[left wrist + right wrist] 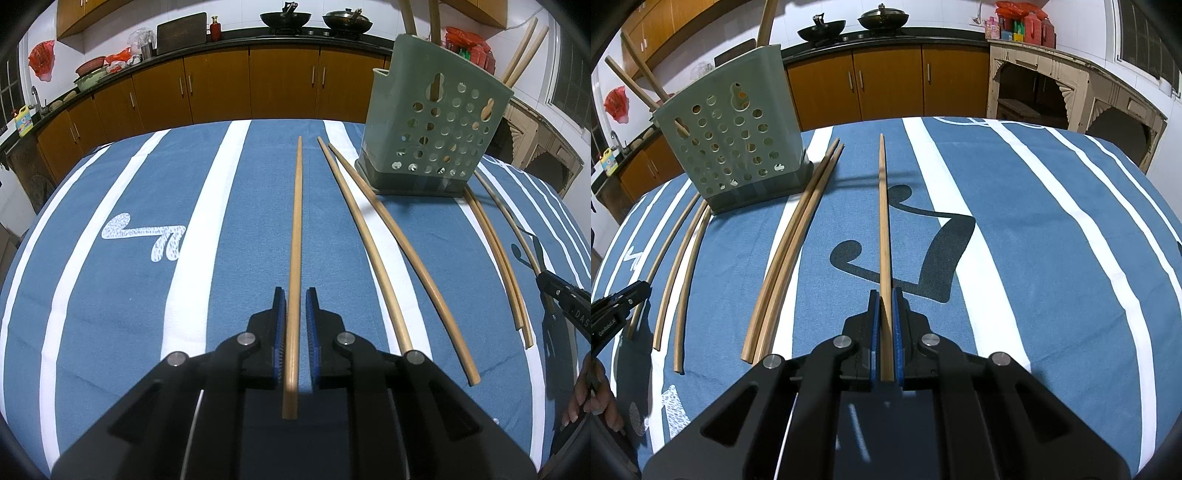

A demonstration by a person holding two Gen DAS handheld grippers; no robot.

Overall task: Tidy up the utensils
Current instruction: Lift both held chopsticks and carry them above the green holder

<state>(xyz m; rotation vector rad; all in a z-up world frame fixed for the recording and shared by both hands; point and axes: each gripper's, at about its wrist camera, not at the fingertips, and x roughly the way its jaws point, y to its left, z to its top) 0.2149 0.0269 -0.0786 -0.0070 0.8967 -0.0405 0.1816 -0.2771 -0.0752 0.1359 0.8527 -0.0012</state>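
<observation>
Left gripper (294, 295) parted a little around a chopstick (296, 236), blue pads (281, 317) near it but contact unclear; right gripper (885, 295) clamped tight on another chopstick (884, 221). Both sticks long, pale wood, pointing ahead over the striped cloth (129, 229), with loose ones lying beside a green perforated holder (436, 125) already carrying several upright. Partly legible: "DAS" on one gripper body, "GenRobot" on the other.
</observation>
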